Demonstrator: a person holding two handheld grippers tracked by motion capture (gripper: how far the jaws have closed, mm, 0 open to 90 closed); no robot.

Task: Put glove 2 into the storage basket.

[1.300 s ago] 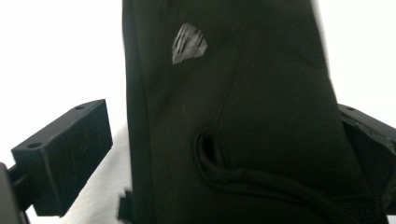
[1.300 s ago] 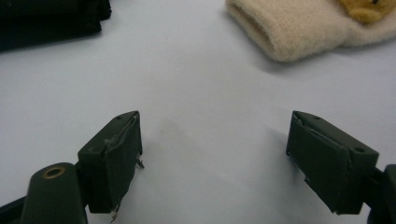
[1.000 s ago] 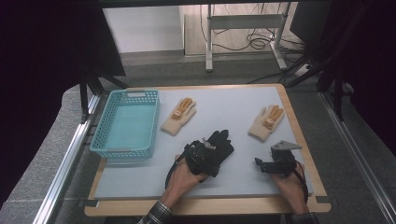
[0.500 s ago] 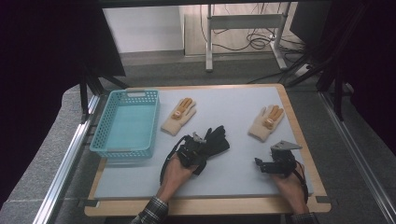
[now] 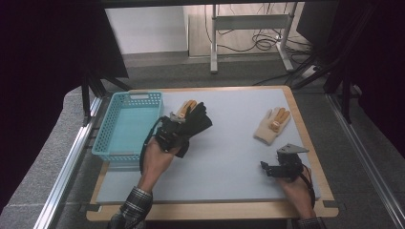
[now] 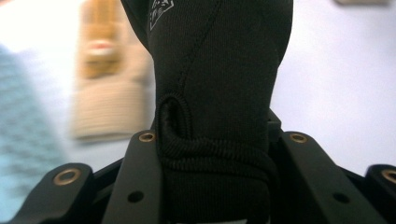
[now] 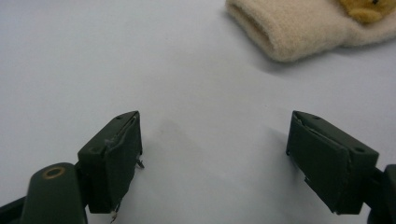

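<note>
Since a second ago, the left tool [image 5: 180, 125] has closed its jaws on the black glove [image 5: 197, 123] and lifted it off the bench [image 5: 229, 157] toward the blue basket [image 5: 125, 125] — that basket has nothing in it yet. Two tan gloves [image 5: 271, 125] wait on the bench. The right tool [image 7: 215, 163] rests wide open, holding nothing.

A black, stretchy fabric glove [image 5: 197, 123] with a ribbed cuff [image 6: 212, 161] and a small white logo is clamped at that cuff, lifted off the pale grey surface [image 5: 229, 152]. Its body points away, overlapping a cream glove, just beside the turquoise plastic basket [image 5: 125, 125].
</note>
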